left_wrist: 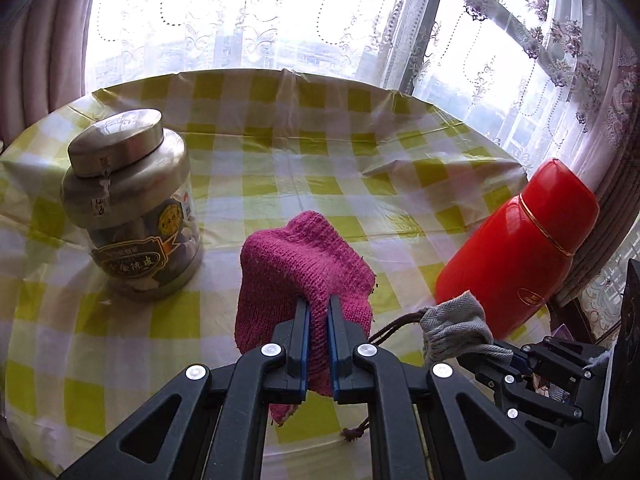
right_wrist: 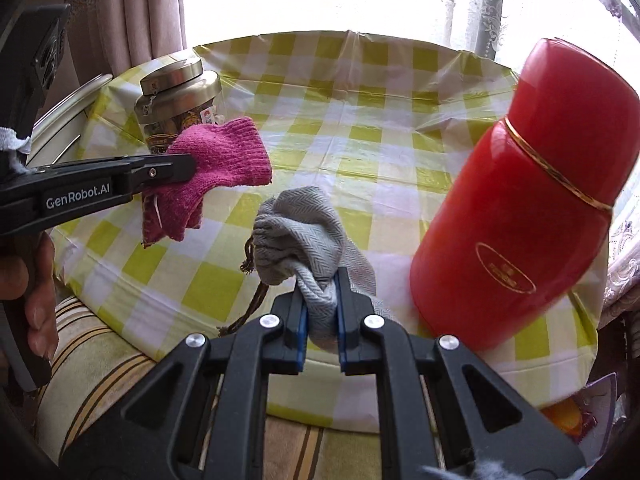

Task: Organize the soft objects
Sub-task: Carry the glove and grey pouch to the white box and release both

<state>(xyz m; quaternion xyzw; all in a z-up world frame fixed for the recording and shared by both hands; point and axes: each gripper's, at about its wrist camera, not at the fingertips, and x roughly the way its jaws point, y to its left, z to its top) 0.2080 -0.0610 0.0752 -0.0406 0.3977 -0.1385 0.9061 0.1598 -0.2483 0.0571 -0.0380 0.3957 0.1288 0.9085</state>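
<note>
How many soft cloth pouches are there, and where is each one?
2. The pink knitted pouch hangs pinched in the left gripper above the table. The grey drawstring pouch hangs in the right gripper, near the red flask. Others may lie outside these views.

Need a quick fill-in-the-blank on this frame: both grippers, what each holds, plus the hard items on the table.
1. The left gripper is shut on the ____ knitted pouch.
2. The right gripper is shut on the grey herringbone ____ pouch.
3. The red ____ stands on the checked tablecloth.
4. The jar has a ____ lid.

Missing: pink; drawstring; flask; metal
</note>
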